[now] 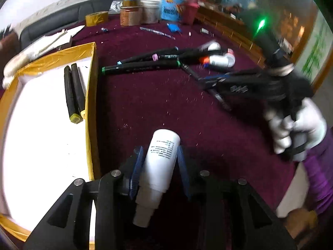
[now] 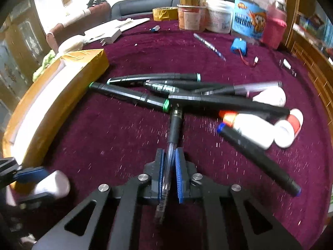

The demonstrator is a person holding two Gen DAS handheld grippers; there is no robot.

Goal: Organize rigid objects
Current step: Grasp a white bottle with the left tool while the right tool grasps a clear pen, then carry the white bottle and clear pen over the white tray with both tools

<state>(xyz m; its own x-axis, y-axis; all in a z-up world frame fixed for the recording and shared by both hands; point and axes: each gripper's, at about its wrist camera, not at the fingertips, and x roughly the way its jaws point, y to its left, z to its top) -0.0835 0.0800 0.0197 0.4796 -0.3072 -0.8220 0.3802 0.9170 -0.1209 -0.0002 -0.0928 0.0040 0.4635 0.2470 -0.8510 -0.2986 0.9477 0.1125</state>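
In the left wrist view my left gripper [image 1: 159, 149] is shut on a white bottle [image 1: 160, 166], cap end toward the camera, above the maroon cloth beside a gold-taped box [image 1: 91, 95]. Two black markers [image 1: 71, 91] lie in that box. My right gripper [image 2: 170, 152] is shut on a clear-barrelled pen [image 2: 174, 129] whose tip reaches the pile of black markers [image 2: 187, 98]. Small white bottles [image 2: 254, 129] lie at the pile's right end. A white-gloved hand [image 1: 295, 129] holds the right gripper [image 1: 208, 82]. In the right wrist view the left gripper [image 2: 31, 185] shows at lower left.
Jars and tubs [image 1: 149, 10] stand at the far edge beside a yellow tape roll [image 1: 96, 18]. A striped pen [image 2: 210, 44], a blue battery pack [image 2: 238, 46] and small bits lie beyond the pile. Papers [image 1: 52, 39] sit behind the box. A wooden rim [image 1: 229, 29] borders the right.
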